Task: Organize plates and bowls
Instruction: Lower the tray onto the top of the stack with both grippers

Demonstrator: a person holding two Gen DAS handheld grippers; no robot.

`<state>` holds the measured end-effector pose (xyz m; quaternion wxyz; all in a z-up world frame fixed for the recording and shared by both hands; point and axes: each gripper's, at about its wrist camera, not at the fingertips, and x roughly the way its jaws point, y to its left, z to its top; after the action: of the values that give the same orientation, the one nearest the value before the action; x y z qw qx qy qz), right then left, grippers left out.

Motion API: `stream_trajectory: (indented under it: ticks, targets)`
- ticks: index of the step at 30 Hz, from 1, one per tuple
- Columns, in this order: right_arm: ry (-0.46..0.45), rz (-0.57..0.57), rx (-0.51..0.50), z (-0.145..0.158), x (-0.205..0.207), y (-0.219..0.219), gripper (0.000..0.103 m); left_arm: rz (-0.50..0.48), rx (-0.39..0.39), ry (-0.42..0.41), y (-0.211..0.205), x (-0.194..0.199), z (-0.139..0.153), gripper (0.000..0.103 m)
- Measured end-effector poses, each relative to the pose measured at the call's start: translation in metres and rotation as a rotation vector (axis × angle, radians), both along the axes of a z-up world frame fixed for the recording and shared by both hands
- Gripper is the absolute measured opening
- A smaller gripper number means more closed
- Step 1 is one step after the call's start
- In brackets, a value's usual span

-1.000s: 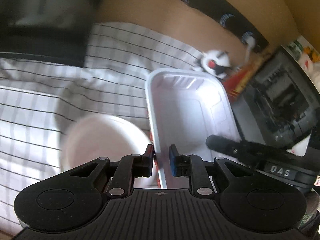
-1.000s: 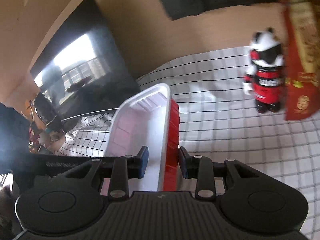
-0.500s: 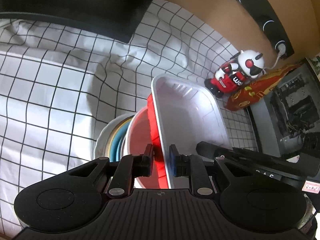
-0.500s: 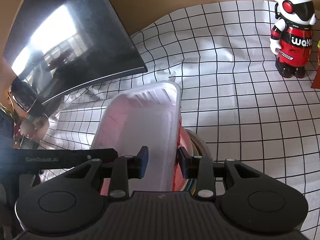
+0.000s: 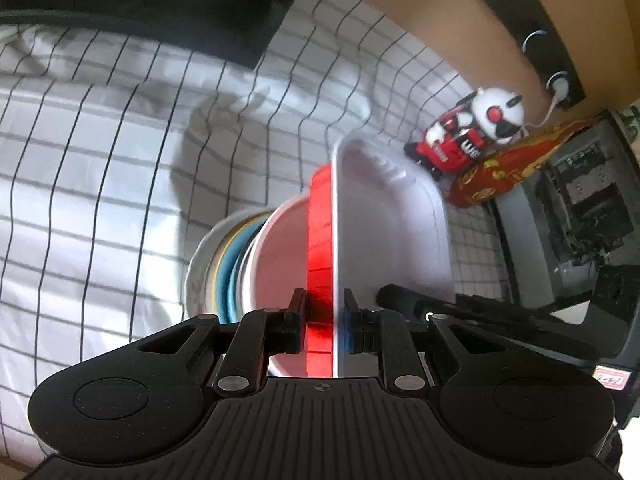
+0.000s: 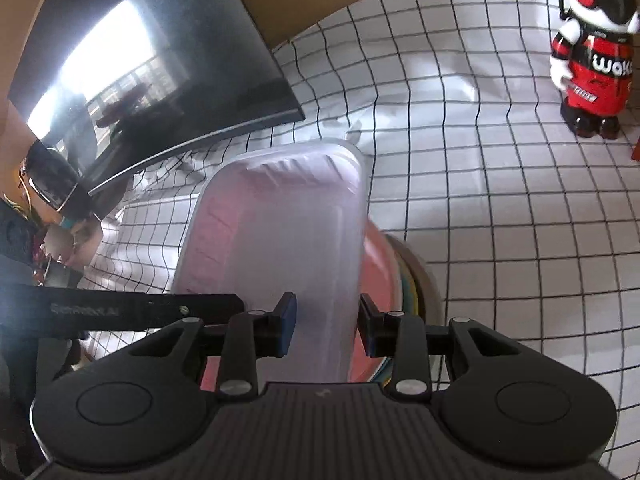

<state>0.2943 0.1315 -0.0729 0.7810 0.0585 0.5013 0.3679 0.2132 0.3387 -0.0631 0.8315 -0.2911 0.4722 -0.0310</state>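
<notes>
A rectangular dish (image 5: 384,220), white inside and red outside, is held over a stack of round plates and bowls (image 5: 224,264) on the checked cloth. My left gripper (image 5: 323,320) is shut on the dish's left wall. My right gripper (image 6: 325,330) straddles the dish's right wall (image 6: 288,248), its jaws apart on either side. The stack's pink bowl and plate rims (image 6: 404,276) show just right of the dish in the right wrist view. The dish hides most of the stack.
A red and white toy robot (image 6: 592,52) stands at the far right on the cloth, with a red snack packet (image 5: 492,172) beside it. A dark monitor (image 6: 140,68) stands at the back left. A computer case (image 5: 580,200) is at the right.
Both grippers have carried the dish down and over the stack of plates and bowls. The stack has come into view beneath the dish, which now sits lower on it.
</notes>
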Motion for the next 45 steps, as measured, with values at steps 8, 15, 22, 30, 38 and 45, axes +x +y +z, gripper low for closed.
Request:
stream_trajectory:
  ticks: [8, 15, 22, 30, 38, 45]
  targets:
    - [-0.025, 0.016, 0.035, 0.010, 0.001, 0.001, 0.033, 0.047, 0.027, 0.000, 0.002, 0.002, 0.007, 0.019]
    - [-0.019, -0.001, 0.007, 0.004, 0.004, -0.005, 0.033, 0.050, 0.001, 0.046, 0.003, 0.000, -0.004, 0.019]
    - [-0.035, -0.007, 0.011, 0.010, 0.006, -0.007, 0.033, 0.092, -0.021, 0.021, 0.016, 0.000, 0.001, 0.019]
    - [-0.038, 0.008, -0.003, 0.007, 0.007, 0.009, 0.033, 0.102, -0.060, 0.034, 0.026, 0.006, -0.007, 0.019]
    - [-0.046, 0.006, -0.007, 0.008, 0.011, 0.013, 0.033, 0.099, -0.082, 0.042, 0.030, 0.012, -0.010, 0.019]
    - [-0.027, 0.001, 0.008, 0.009, 0.004, -0.002, 0.033, 0.084, -0.085, 0.052, 0.026, -0.001, -0.005, 0.020]
